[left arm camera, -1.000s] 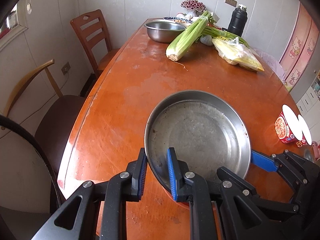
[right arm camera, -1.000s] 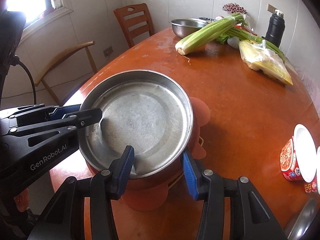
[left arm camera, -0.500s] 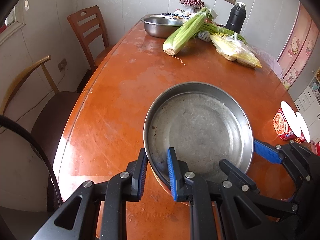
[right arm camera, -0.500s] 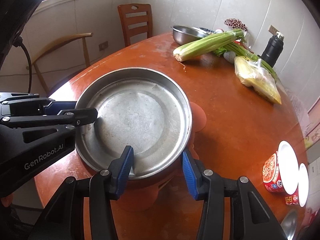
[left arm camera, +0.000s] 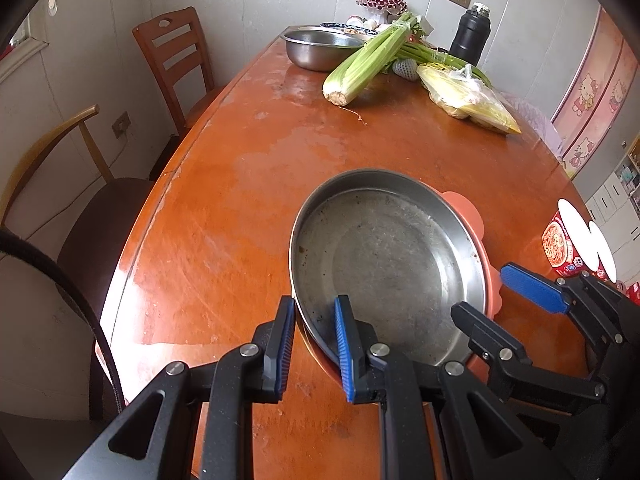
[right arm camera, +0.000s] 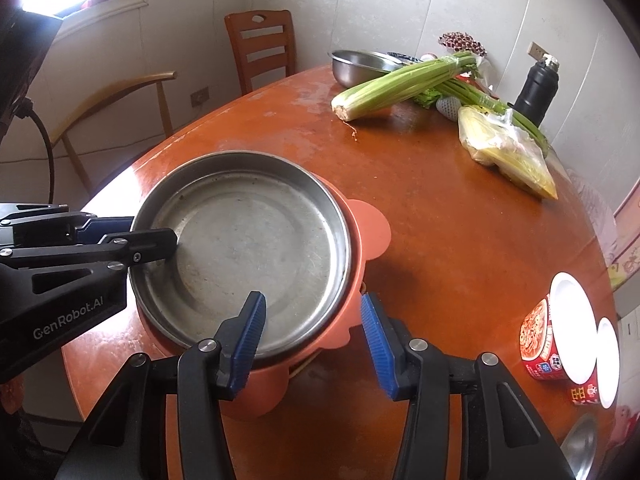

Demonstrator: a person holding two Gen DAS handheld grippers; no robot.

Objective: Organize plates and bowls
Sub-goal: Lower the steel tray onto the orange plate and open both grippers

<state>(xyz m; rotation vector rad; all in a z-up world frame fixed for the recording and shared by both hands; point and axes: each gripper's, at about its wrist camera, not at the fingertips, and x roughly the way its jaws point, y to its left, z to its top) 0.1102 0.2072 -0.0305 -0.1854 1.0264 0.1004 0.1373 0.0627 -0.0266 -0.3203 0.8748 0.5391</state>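
Observation:
A round steel plate (left arm camera: 396, 256) rests on an orange bowl with ear-shaped handles (left arm camera: 466, 210) on the wooden table (left arm camera: 240, 200). My left gripper (left arm camera: 314, 344) straddles the plate's near-left rim, one blue pad inside and one outside, with a gap on the outer side. My right gripper (right arm camera: 312, 330) is open around the near edge of the plate (right arm camera: 248, 248) and the orange bowl (right arm camera: 368, 228), pads apart from them. The left gripper's finger (right arm camera: 132, 246) shows over the plate's left rim.
A steel bowl (left arm camera: 320, 46), celery (left arm camera: 368, 62), a bagged yellow food (left arm camera: 468, 96) and a black flask (left arm camera: 470, 34) stand at the far end. Instant noodle cups (right arm camera: 552, 340) sit at the right. Two chairs (left arm camera: 176, 60) stand left of the table.
The plate and orange bowl have shifted slightly right and farther from me; the bowl's handles now show beyond the plate. Both grippers stay around the rims.

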